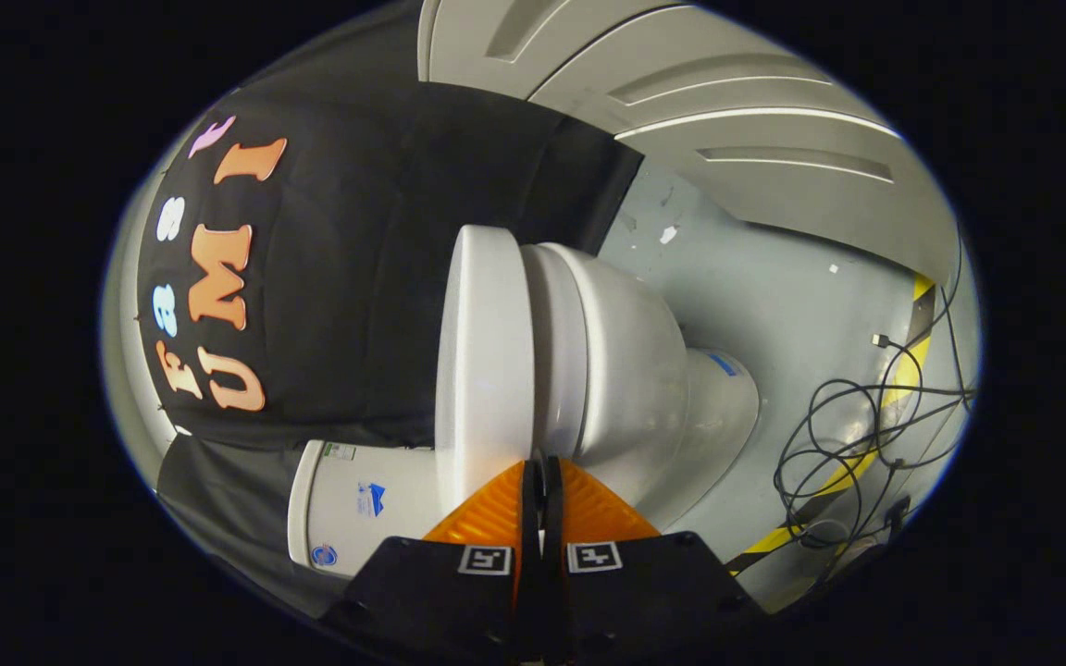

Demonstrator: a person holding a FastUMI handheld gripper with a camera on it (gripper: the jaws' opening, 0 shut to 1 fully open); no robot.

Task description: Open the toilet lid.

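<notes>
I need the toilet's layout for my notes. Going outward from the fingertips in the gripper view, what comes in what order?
Gripper, fingers together at the seam → toilet lid edge just ahead, closed on the toilet bowl → black cloth wall → white panelled door.

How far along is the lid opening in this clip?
Nothing looks done yet: the toilet lid lies flat on the bowl, closed. In hand: the claw, fingers together, sits at the seam between lid and bowl; whether it touches is unclear. Left: lifting the lid.
</notes>
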